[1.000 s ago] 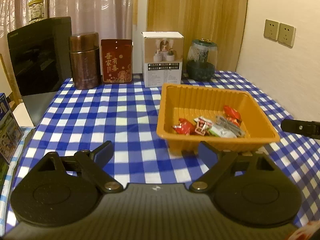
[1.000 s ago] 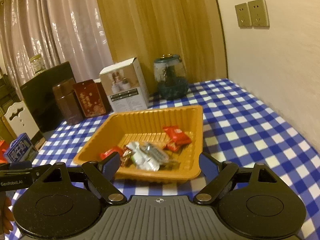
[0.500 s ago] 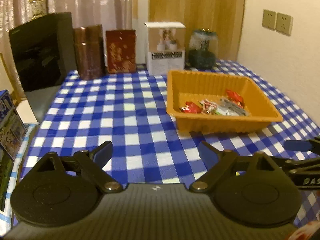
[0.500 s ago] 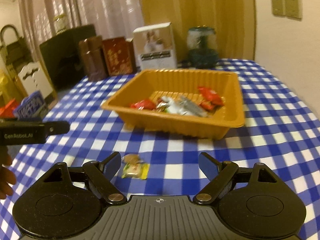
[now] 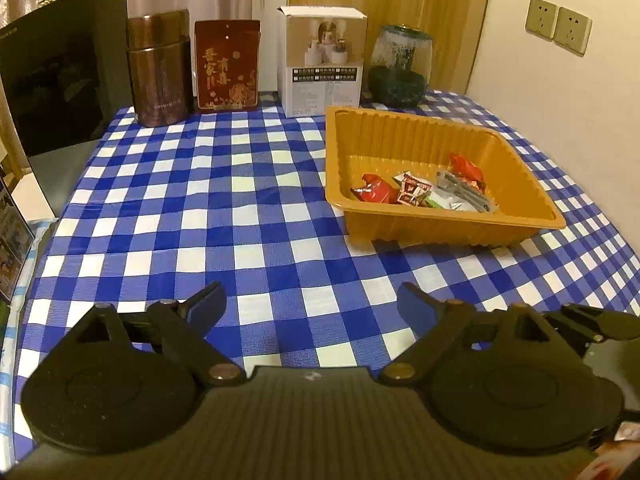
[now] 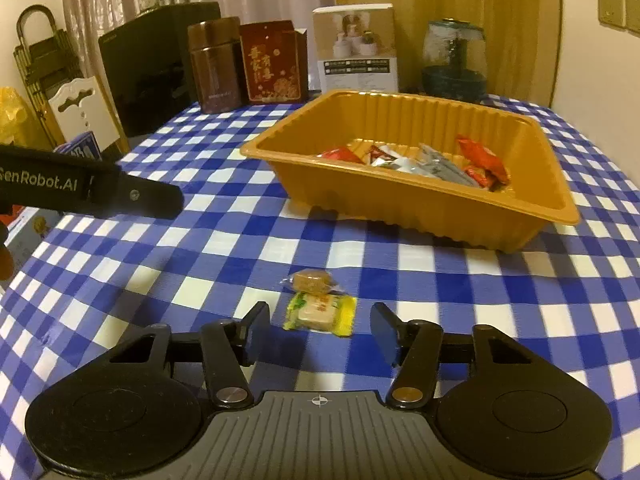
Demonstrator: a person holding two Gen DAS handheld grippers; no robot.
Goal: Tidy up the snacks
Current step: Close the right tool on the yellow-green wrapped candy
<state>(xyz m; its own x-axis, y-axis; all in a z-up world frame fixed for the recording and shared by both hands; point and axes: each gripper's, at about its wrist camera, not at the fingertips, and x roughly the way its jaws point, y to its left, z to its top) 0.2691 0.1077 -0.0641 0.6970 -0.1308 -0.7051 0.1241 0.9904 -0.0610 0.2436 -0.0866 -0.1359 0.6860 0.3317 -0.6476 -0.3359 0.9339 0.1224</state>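
Observation:
An orange plastic tray holds several wrapped snacks. Two loose snacks lie on the checked cloth in the right wrist view: a yellow-green wrapped one and a brown one in clear wrap just behind it. My right gripper is open, low over the cloth, its fingers on either side of the yellow-green snack without touching it. My left gripper is open and empty over bare cloth, left of and short of the tray. Its finger shows at the left of the right wrist view.
Along the table's back stand a brown canister, a red box, a white box and a glass jar. A black appliance sits at the back left. A wall with sockets bounds the right side.
Both grippers have drawn back from the tray toward the table's front. The right gripper has come down around the two loose snacks, which now lie between its fingers.

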